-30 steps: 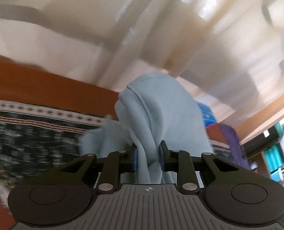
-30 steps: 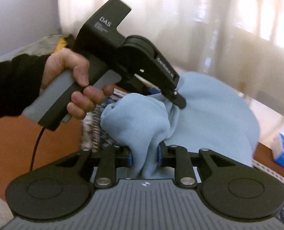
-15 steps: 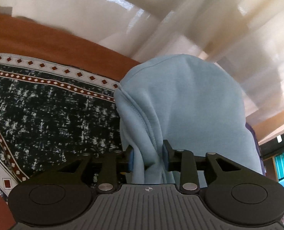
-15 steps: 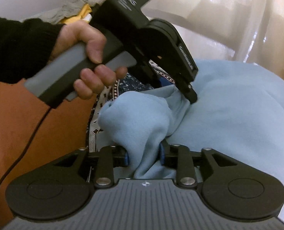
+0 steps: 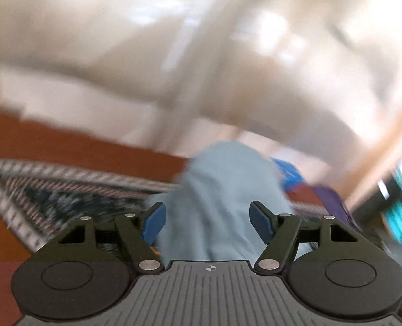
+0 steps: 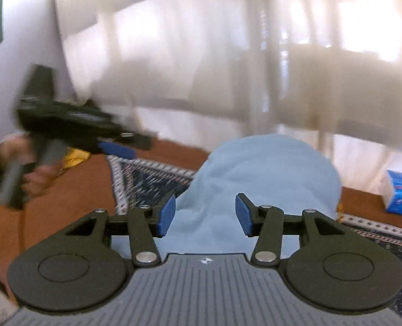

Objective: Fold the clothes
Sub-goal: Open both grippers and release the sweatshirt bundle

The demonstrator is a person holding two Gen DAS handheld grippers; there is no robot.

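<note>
Bright backlit curtains; heavy motion blur; fisheye-bent edges.

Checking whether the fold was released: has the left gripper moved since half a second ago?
Yes. The left gripper has opened and swung left off the blue garment, over the orange table.

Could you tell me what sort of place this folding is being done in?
Most likely a room in a home. Sheer white curtains hang across a bright window, a patterned cloth covers an orange-brown surface, and a tissue pack sits beside the light blue garment.
</note>
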